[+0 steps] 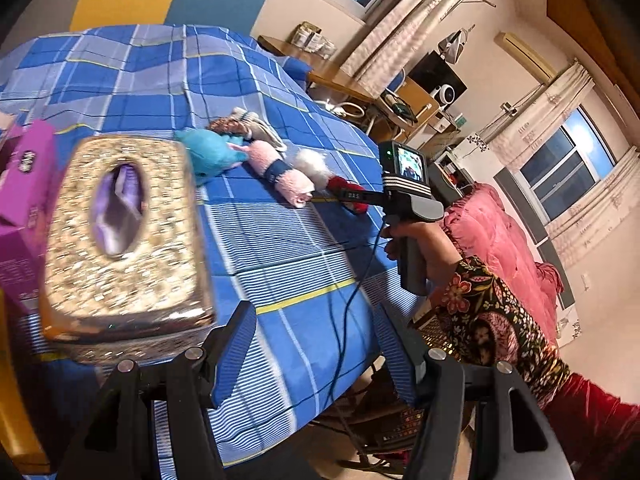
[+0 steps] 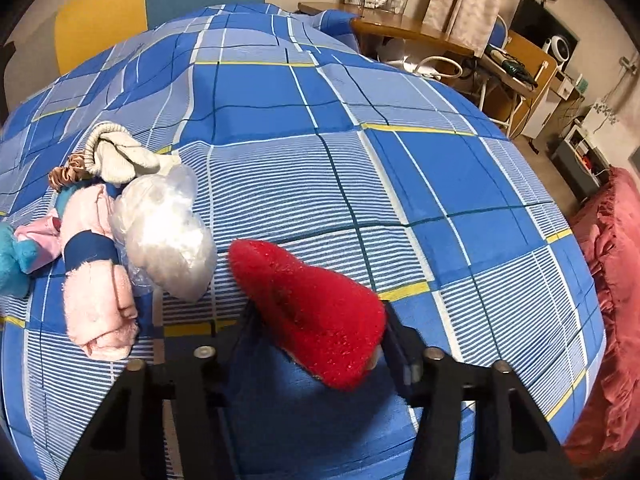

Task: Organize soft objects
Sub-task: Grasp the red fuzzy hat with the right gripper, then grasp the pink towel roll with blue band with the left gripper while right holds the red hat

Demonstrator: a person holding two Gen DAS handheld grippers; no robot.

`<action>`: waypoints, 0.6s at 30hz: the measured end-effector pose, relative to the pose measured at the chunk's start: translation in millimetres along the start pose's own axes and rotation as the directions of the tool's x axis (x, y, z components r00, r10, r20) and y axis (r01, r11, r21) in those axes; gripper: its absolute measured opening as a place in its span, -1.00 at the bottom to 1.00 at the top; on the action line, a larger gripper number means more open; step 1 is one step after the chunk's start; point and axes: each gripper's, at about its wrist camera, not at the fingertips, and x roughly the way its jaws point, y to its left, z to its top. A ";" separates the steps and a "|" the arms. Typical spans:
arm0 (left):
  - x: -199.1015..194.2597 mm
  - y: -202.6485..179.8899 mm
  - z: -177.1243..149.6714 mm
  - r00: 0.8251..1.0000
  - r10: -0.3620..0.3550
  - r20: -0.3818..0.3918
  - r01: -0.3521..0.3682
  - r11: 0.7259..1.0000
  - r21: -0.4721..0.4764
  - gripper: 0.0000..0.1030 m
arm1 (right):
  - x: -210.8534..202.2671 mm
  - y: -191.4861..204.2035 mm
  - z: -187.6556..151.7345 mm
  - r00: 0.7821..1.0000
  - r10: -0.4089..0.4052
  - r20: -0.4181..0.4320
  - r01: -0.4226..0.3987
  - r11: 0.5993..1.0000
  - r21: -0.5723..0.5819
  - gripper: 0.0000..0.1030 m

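Soft things lie in a row on the blue checked bedspread [image 2: 328, 128]: a red fuzzy slipper [image 2: 312, 312], a white fluffy bundle in clear plastic [image 2: 168, 232], a rolled pink towel with a blue band [image 2: 96, 280], a teal plush toy [image 1: 214, 152], a cream sock [image 2: 120, 156] and a brown scrunchie [image 2: 70, 172]. My right gripper [image 2: 320, 320] is open, its fingers on either side of the red slipper; it also shows in the left wrist view [image 1: 356, 196]. My left gripper [image 1: 316, 340] is open and empty above the bed's near edge.
A glittery gold tissue box [image 1: 120, 236] stands at the left, with a purple box [image 1: 24, 184] beside it. A pink quilt [image 1: 500, 236] lies to the right of the bed. Wooden desks [image 2: 420, 28] and shelves stand behind the bed.
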 end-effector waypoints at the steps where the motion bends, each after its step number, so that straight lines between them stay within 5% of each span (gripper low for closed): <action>1: 4.0 -3.4 2.7 1.000 -0.001 -0.003 0.001 1.000 0.000 0.21 | -1.3 -0.2 -0.1 1.000 0.002 0.000 -0.002 1.000 0.001 -0.12; 10: 41.6 -27.7 37.4 1.000 0.018 -0.024 -0.018 1.000 0.014 0.21 | -14.0 -6.0 -0.1 0.998 0.060 0.013 -0.061 0.996 0.059 -0.30; 18: 98.7 -27.1 84.1 0.996 0.061 -0.066 -0.066 0.995 -0.077 0.21 | -30.4 -19.8 2.7 0.989 0.128 0.073 -0.137 0.980 0.146 -0.31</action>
